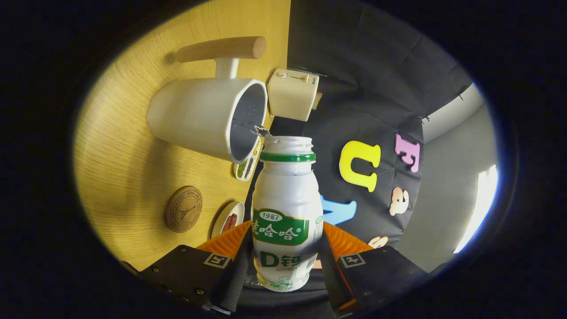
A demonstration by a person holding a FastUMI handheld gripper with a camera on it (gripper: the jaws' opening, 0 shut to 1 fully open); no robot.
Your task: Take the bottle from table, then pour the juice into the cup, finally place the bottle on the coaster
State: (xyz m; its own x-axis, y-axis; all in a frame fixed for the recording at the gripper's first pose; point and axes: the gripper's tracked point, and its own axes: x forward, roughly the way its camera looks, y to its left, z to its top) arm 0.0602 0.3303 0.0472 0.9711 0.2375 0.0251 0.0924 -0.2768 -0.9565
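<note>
Pouring is the step in hand, judging by how the scene is rolled: the wooden table (133, 146) stands almost on edge at nine o'clock, so the gripper (287, 261) is turned hard onto its side. The white cup (199, 117) with its wooden handle sits on that table at eleven o'clock from the fingers, its mouth facing the bottle (287, 212). The bottle is clamped between the two fingers, one pressing each flank, cap off, and its open neck is touching or just beside the cup's rim at twelve o'clock. I cannot tell whether juice is running. A cream box (292, 94) stands beyond the cup at one o'clock. The round cork coaster (183, 209) lies at ten o'clock from the fingers, well apart from the cup, with two small dishes (228, 220) nearby. The next move probably calls for rolling the wrist back upright, then carrying the bottle across to that coaster.
</note>
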